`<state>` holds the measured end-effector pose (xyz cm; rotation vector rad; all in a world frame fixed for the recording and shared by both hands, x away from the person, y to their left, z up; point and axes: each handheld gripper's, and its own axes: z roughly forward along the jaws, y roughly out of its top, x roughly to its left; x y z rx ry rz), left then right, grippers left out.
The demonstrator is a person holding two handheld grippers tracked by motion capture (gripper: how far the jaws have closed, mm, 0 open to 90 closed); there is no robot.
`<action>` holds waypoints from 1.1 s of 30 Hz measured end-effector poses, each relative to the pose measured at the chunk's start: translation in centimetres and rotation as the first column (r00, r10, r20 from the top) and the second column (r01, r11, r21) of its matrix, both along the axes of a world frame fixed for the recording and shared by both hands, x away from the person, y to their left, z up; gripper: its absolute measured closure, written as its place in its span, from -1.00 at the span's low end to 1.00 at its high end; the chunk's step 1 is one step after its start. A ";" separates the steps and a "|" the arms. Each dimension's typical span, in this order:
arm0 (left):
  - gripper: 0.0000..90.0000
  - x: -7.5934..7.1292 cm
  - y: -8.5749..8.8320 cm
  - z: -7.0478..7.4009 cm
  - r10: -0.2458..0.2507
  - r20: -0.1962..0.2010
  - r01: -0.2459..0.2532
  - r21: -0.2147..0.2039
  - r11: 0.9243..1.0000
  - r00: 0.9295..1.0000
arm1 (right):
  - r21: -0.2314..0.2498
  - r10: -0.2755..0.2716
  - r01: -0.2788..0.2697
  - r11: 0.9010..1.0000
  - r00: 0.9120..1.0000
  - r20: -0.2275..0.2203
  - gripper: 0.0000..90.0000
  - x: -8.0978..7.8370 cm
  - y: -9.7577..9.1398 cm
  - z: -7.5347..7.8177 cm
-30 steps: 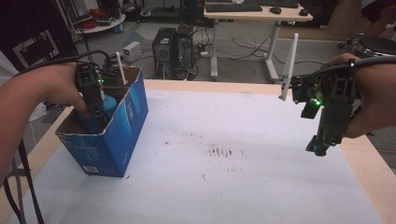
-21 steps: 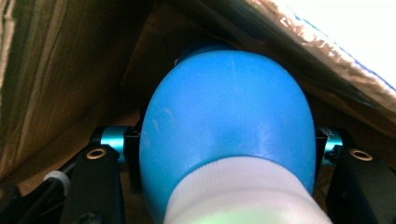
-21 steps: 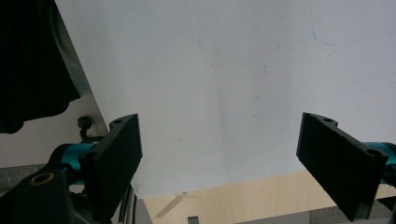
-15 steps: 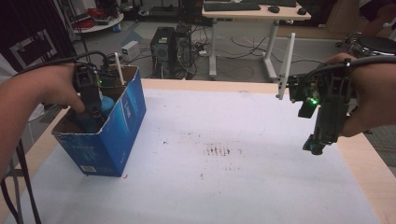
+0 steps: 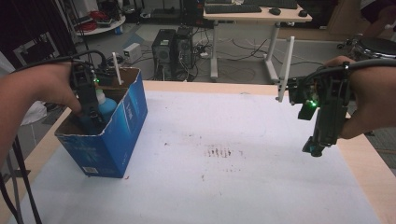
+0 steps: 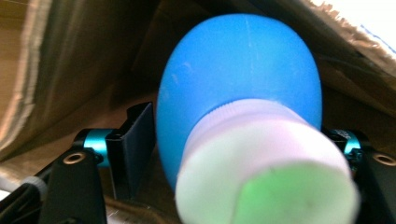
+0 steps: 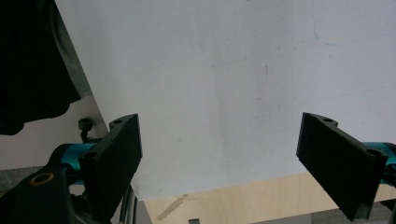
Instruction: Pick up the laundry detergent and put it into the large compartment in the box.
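A blue bottle (image 6: 243, 74) with a white cap (image 6: 266, 163) stands inside an open blue cardboard box (image 5: 116, 135) at the table's left. In the high view the blue bottle (image 5: 108, 106) shows above the box's rim. My left gripper (image 5: 93, 116) reaches down into the box and is shut on the bottle. In the left gripper view my left gripper (image 6: 240, 140) has one black jaw on each side of the bottle's body. My right gripper (image 5: 314, 149) hangs open above the table's right edge, pointing down, with nothing between its fingers (image 7: 116, 154).
A white sheet (image 5: 224, 154) covers the wooden table (image 5: 364, 158). A white stick (image 5: 116, 69) stands up at the back of the box. Beyond the table are computer towers (image 5: 173, 46) and a desk (image 5: 252, 11). A white pole (image 5: 286, 65) rises at the far right.
The left hand, the gripper and the near end of the box have shifted slightly to the left. The right gripper has barely moved.
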<state>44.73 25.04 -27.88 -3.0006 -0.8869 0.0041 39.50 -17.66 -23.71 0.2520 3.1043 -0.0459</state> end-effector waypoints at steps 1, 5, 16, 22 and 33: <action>-0.36 0.0 0.0 0.1 -0.005 0.001 0.005 0.002 1.000 1.000 | -0.001 0.001 -0.001 1.000 1.000 0.000 -0.70 0.0 0.0 0.0; -0.36 -0.1 -0.1 0.7 -0.006 -0.004 0.006 -0.003 1.000 1.000 | -0.001 -0.004 0.004 1.000 1.000 0.001 -0.70 0.0 0.1 0.0; -0.40 -0.8 0.4 2.5 -0.008 -0.005 0.008 -0.027 1.000 1.000 | 0.002 0.002 -0.002 1.000 1.000 0.006 -0.70 -0.1 0.1 0.0; -0.45 -1.0 0.6 3.6 0.011 0.001 -0.011 -0.026 1.000 1.000 | 0.008 0.005 -0.005 1.000 1.000 0.011 -0.70 -0.2 0.2 0.2; -0.52 -1.6 0.5 6.2 0.021 0.025 -0.020 -0.020 1.000 0.999 | 0.008 0.006 -0.006 1.000 1.000 0.010 -0.70 -0.4 0.4 0.2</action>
